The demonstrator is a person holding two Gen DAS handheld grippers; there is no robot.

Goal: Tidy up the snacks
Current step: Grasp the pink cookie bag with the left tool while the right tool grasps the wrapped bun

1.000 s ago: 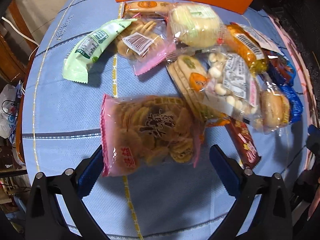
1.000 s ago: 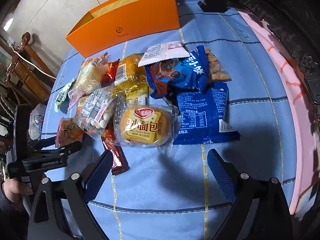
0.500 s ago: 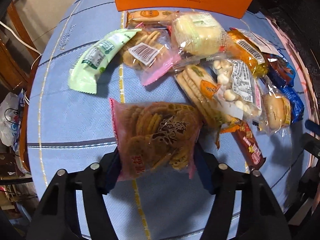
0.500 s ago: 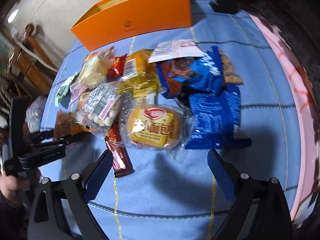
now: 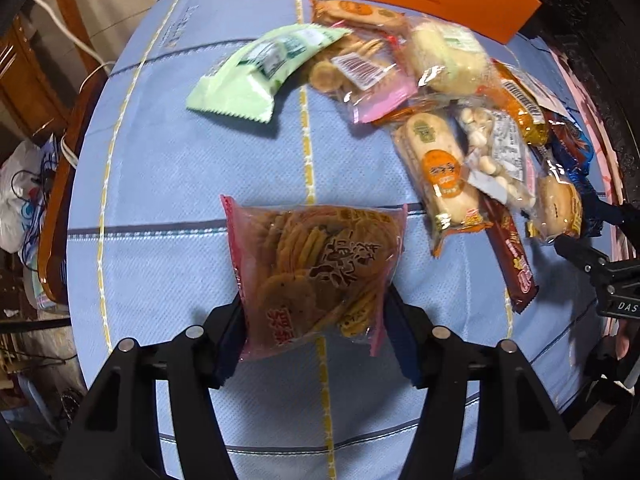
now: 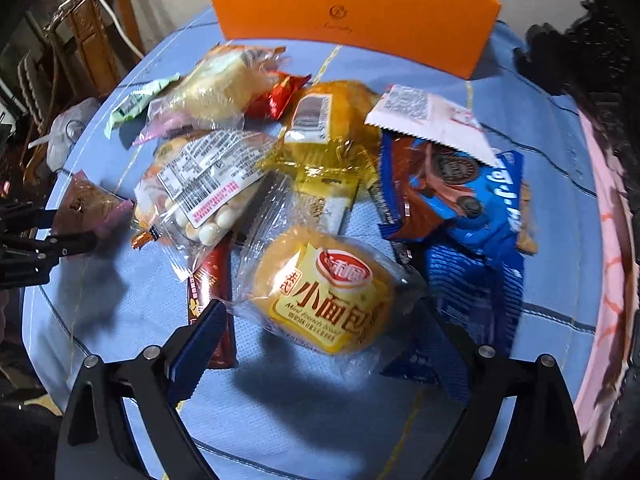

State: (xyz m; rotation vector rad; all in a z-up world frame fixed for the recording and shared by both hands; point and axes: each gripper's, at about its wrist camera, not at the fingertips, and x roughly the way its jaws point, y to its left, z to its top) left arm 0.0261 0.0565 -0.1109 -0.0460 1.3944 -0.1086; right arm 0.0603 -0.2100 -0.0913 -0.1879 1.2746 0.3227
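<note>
A pink-edged clear bag of round crackers [image 5: 316,264] sits between the blue pads of my left gripper [image 5: 314,320]. Its jaws are closing and both pads press on the bag's lower sides. The right wrist view shows that bag [image 6: 90,204] at the far left, in the left gripper [image 6: 52,228]. My right gripper [image 6: 320,320] stands open, pointing down, with a wrapped yellow bun [image 6: 324,292] between its fingers and a gap on each side. The pile of snacks [image 6: 320,152] lies in front of an orange box [image 6: 352,12].
A blue cloth [image 5: 168,168] covers the table. A green packet [image 5: 264,68] lies at the far left of the pile, blue cookie packs [image 6: 476,216] at the right, a brown bar [image 6: 212,292] beside the bun. Wooden furniture and a cable stand past the left edge.
The left jaws closed onto the cracker bag and carried it left, away from the pile. The right gripper rolled and moved in over the yellow bun.
</note>
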